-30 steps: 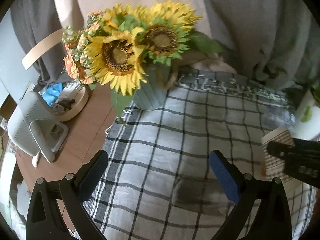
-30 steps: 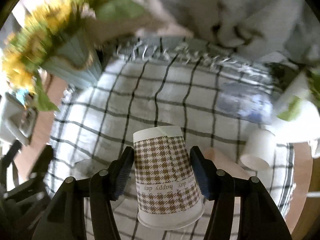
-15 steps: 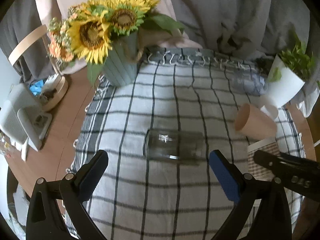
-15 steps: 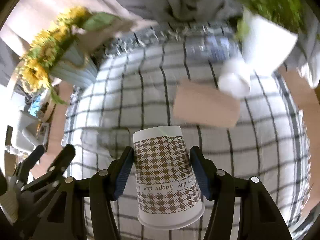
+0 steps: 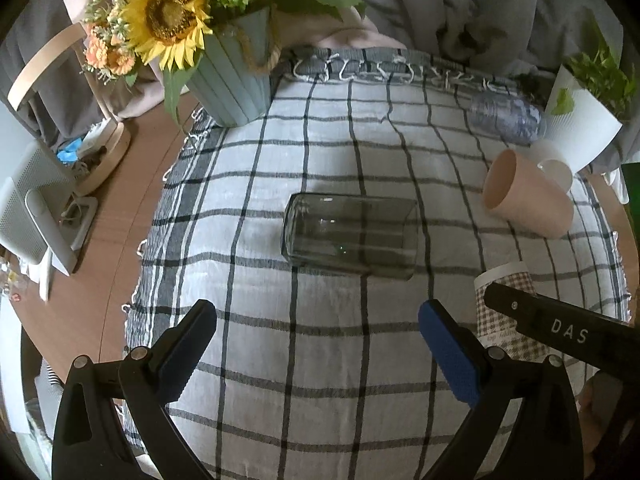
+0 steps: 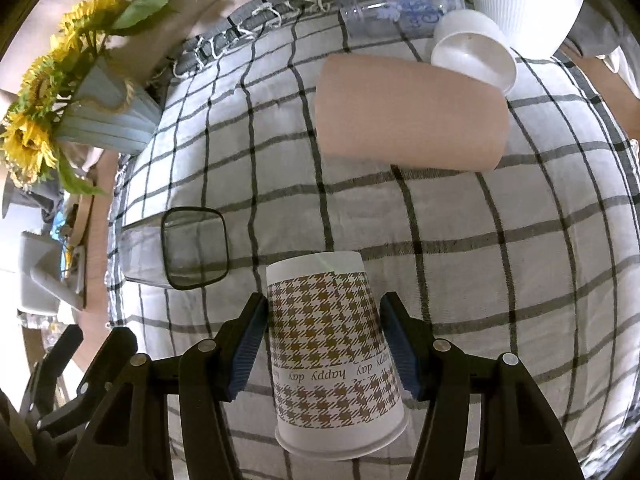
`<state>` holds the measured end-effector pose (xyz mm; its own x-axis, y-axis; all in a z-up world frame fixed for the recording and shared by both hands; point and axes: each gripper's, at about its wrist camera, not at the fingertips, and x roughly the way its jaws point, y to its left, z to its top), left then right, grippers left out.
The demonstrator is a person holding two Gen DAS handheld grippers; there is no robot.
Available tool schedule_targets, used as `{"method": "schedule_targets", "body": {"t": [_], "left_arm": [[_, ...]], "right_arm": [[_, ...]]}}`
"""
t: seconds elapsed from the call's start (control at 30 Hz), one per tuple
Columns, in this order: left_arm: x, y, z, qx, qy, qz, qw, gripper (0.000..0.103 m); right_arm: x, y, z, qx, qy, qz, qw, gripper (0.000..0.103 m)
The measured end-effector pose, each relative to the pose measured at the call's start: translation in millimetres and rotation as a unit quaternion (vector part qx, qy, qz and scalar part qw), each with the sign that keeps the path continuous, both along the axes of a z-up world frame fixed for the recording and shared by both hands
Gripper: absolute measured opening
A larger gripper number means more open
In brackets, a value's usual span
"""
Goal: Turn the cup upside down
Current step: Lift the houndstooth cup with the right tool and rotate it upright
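Note:
My right gripper (image 6: 324, 344) is shut on a brown houndstooth paper cup (image 6: 328, 344) marked "happy day". The cup's base points away from me and its rim is nearest the camera, above the checked cloth (image 6: 500, 280). The cup also shows in the left wrist view (image 5: 504, 312), partly behind the right gripper's arm. My left gripper (image 5: 316, 344) is open and empty above the cloth, near a clear square glass (image 5: 348, 236) lying on its side.
A pink cup (image 6: 408, 116) lies on its side beyond, with a white cup (image 6: 472, 48) and a clear plastic bottle (image 6: 400, 4) behind it. A white plant pot (image 5: 580, 120) stands far right, a sunflower vase (image 5: 236, 76) far left. Wooden table (image 5: 120, 220) with clutter lies left.
Both grippers have pulled back and tilted down over the cloth. The houndstooth cup stays clamped in the right gripper. The glass and pink cup have come into view.

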<state>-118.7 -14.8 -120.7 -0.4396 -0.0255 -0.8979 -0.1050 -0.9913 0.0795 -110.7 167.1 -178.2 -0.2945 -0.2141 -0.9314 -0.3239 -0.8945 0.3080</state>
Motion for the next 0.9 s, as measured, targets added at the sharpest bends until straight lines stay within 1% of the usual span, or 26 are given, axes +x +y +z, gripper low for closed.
{"method": "schedule_targets", "body": {"t": [0.13,0.27,0.3,0.37,0.47,0.6,0.77,0.9], "left_arm": [[1,0,-2,-0.004,-0.001,0.000,1.0000,0.103],[4,-2,-1,-0.009,-0.001,0.002,1.0000,0.103],[5,-2,-1,-0.008,0.000,0.002,1.0000,0.103],[7,-4,3,-0.008,0.006,0.002,0.9999,0.103],[13,-2,13,-0.010,0.024,-0.001,0.9997,0.103],[20,2,27,0.004,0.036,-0.005,0.9993,0.103],[28,15,42,0.012,0.053,-0.022,0.9983,0.103],[33,32,46,0.035,0.046,-0.043,0.9974,0.103]], "right_arm": [[-1,-1,-7,-0.007,-0.010,0.002,1.000,0.059],[-1,-2,-7,-0.005,-0.007,0.005,1.000,0.059],[-1,-2,-7,-0.007,-0.006,0.006,1.000,0.061],[0,-2,-6,-0.014,-0.005,0.009,1.000,0.068],[8,-1,10,-0.003,0.018,0.000,1.000,0.068],[26,2,43,0.026,0.062,-0.006,0.998,0.070],[45,5,69,0.064,0.071,0.000,0.995,0.070],[60,15,78,0.074,0.076,-0.010,0.994,0.070]]}}
